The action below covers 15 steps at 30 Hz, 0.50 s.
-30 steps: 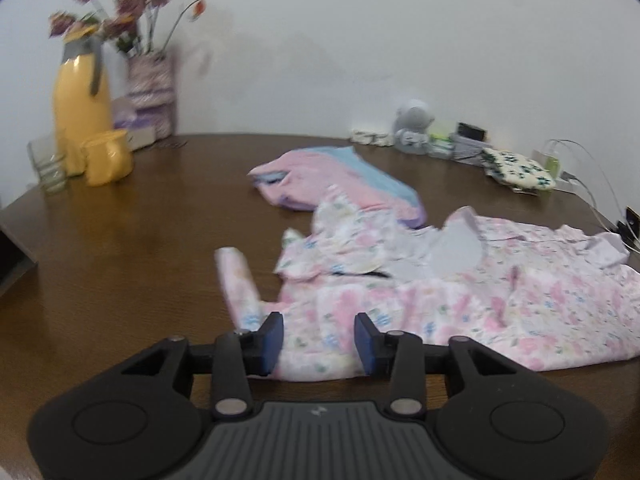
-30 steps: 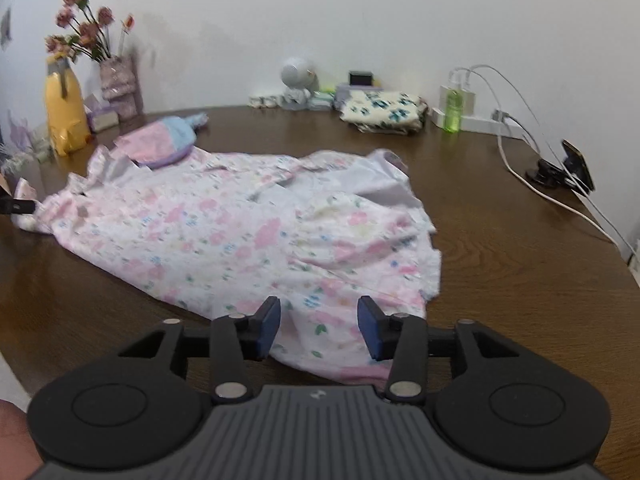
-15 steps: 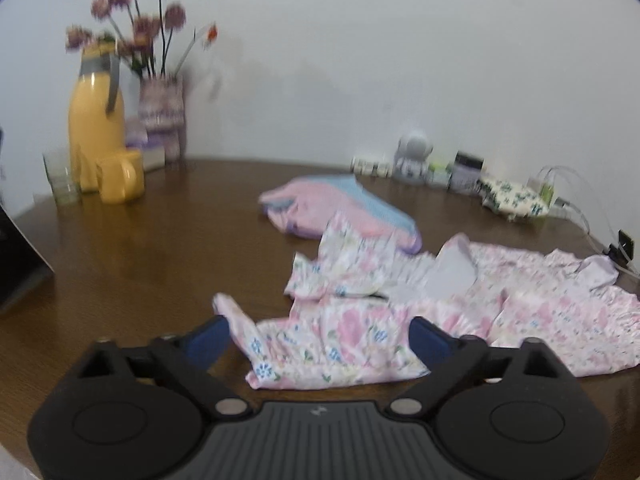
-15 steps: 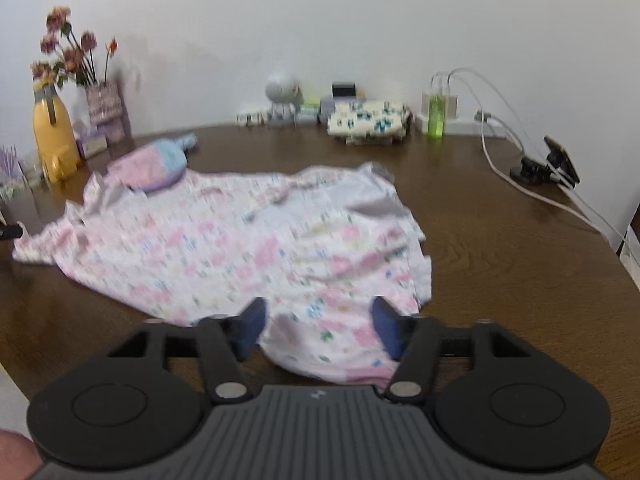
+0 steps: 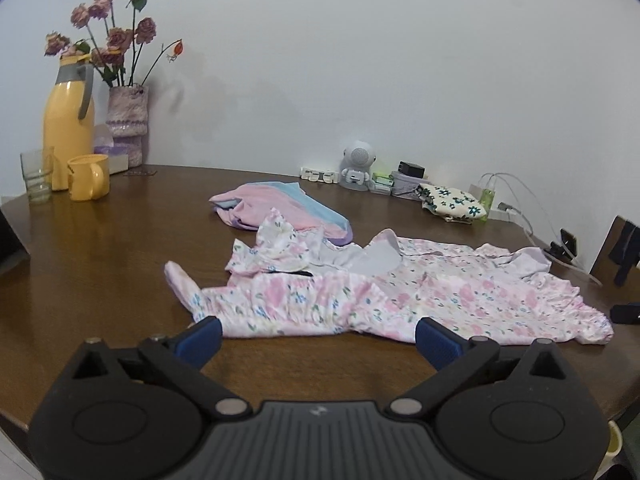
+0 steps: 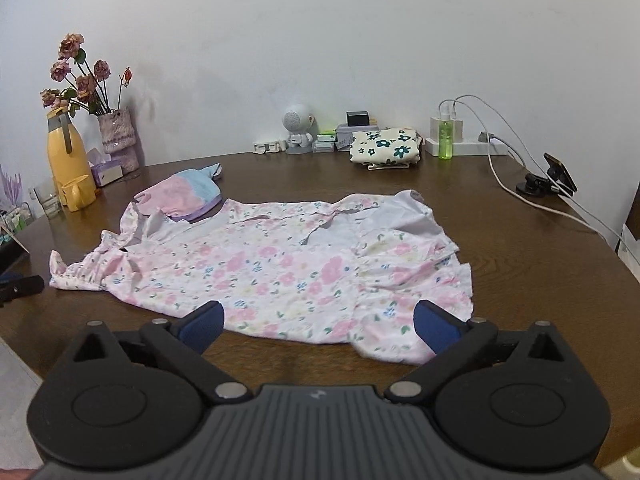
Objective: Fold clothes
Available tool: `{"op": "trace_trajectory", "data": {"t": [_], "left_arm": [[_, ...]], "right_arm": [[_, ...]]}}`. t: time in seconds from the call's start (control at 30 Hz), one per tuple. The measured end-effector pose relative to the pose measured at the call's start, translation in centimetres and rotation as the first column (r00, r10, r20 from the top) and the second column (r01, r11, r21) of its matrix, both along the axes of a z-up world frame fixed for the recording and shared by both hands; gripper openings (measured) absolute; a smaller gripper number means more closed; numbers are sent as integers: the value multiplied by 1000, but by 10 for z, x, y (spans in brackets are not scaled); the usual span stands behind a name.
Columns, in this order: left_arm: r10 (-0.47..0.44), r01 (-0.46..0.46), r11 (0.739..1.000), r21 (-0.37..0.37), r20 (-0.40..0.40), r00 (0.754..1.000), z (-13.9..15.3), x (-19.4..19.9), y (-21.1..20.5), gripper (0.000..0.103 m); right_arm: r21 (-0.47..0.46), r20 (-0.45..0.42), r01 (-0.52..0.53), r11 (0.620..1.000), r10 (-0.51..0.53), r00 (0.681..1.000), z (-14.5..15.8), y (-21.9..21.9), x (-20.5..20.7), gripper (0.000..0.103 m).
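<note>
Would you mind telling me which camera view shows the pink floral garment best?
The right wrist view: the pink floral garment lies spread across the table, nearly its whole outline visible. The left wrist view sees it from one end, foreshortened, its far end squeezed toward the right edge.

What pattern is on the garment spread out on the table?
Pink flowers with small blue ones on white garment; clearest in the right wrist view.
</note>
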State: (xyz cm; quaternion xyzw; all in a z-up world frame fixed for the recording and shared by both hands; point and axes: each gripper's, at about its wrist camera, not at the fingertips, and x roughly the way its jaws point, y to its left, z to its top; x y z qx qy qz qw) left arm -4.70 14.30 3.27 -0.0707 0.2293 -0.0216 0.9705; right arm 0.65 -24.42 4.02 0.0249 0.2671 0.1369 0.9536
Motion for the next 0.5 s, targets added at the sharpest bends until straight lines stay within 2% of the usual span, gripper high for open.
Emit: {"op": "trace_trajectory", "data": {"t": [0.5], "left_arm": [[-36,36,997,-63,7,999,-5,-22,-1,103]], "right_arm": [[-15,-3,58,998,-58,998,7,13,-28,103]]}}
